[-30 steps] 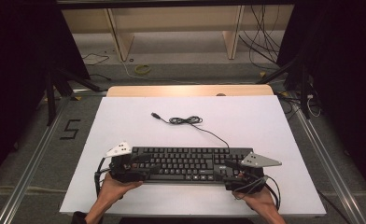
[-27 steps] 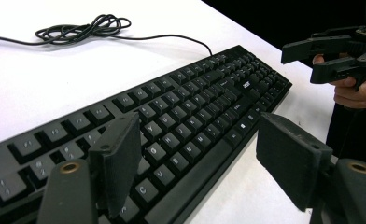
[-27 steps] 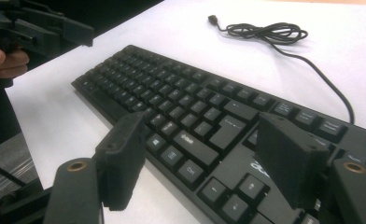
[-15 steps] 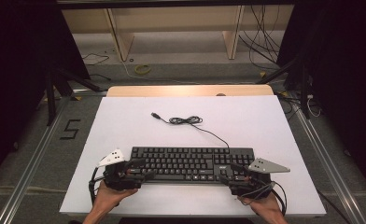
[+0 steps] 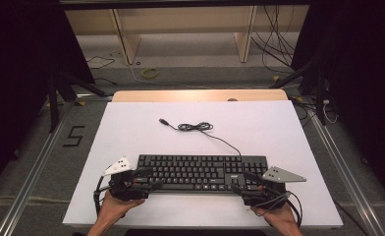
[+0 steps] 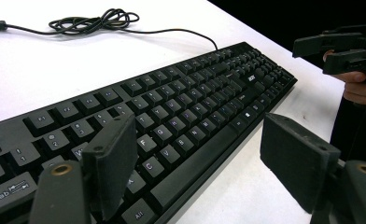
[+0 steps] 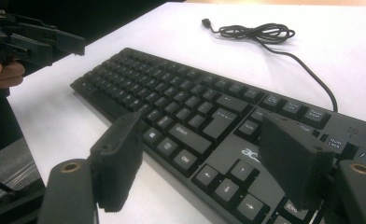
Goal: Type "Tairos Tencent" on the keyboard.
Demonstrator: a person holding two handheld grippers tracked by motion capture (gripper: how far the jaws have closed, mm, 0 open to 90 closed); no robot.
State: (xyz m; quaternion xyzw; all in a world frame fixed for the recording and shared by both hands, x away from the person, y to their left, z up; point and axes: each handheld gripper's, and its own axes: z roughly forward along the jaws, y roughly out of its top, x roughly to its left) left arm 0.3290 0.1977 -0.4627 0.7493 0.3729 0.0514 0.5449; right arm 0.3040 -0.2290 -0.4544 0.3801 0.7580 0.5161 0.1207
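A black keyboard (image 5: 200,172) lies flat on the white table (image 5: 279,132), near its front edge. Its thin cable runs back to a loose coil (image 5: 195,127) and a USB plug (image 5: 163,121). My left gripper (image 5: 150,179) stands open at the keyboard's left end, one jaw over the keys (image 6: 172,107) and the other over the table in front. At the right end my right gripper (image 5: 240,183) is open too, with the arrow keys (image 7: 228,179) between its jaws. Neither holds anything. The left gripper view shows the right gripper (image 6: 344,46) far off, and the right gripper view shows the left gripper (image 7: 31,42).
The white table ends just behind my hands at its front edge (image 5: 195,227). A wooden strip (image 5: 200,95) runs along its far edge. Metal rails (image 5: 31,177) flank both sides, with dark stands and floor cables beyond.
Both grippers have drawn back a little toward the near edge and slightly outward from the keyboard's ends. The keyboard and its cable have stayed where they were.
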